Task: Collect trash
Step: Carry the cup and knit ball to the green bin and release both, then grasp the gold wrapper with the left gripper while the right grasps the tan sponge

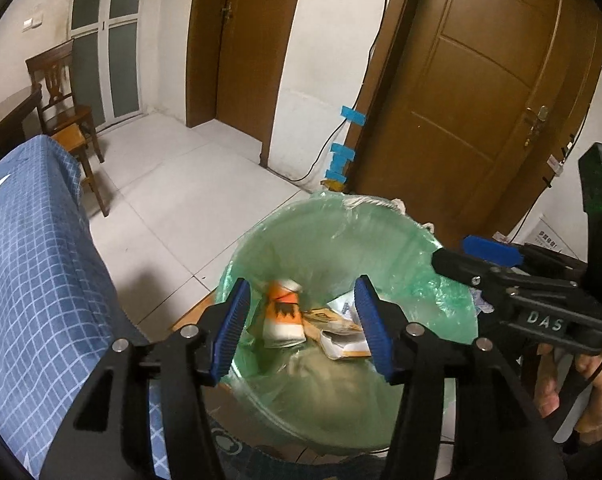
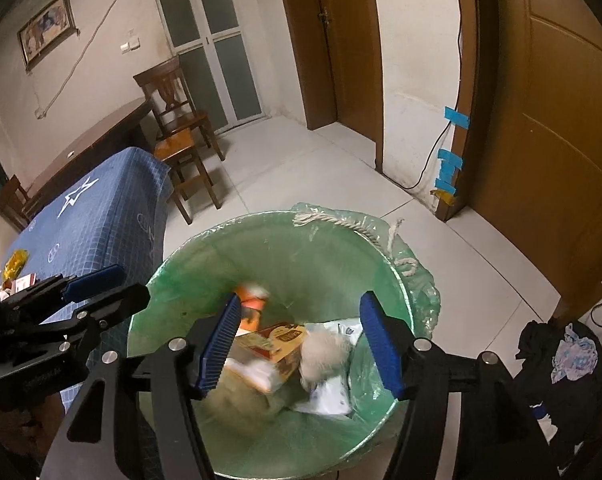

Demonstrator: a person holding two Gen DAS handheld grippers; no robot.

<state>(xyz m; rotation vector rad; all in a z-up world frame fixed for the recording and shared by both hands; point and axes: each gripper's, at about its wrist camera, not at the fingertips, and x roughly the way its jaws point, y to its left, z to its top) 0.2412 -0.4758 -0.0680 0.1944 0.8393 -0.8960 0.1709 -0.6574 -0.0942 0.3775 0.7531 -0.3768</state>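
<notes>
A bin lined with a green bag (image 1: pixel 381 240) (image 2: pixel 301 248) stands on the floor below both grippers. Inside lie an orange and white cup (image 1: pixel 283 316) (image 2: pixel 253 300), a brown carton (image 2: pixel 277 340), white paper (image 2: pixel 329 396) and a blurred pale wad (image 2: pixel 325 354). My left gripper (image 1: pixel 303 328) is open and empty over the bin. My right gripper (image 2: pixel 301 340) is open and empty over the bin; it also shows in the left wrist view (image 1: pixel 477 256). The left gripper shows at the left of the right wrist view (image 2: pixel 101 292).
A table with a blue checked cloth (image 1: pixel 33 264) (image 2: pixel 93 220) stands left of the bin, with small packets (image 2: pixel 17 272) on it. Wooden chairs (image 2: pixel 181 120) stand behind. A brown door (image 1: pixel 481 100) is at the right. Dark clothes (image 2: pixel 561 364) lie at the right.
</notes>
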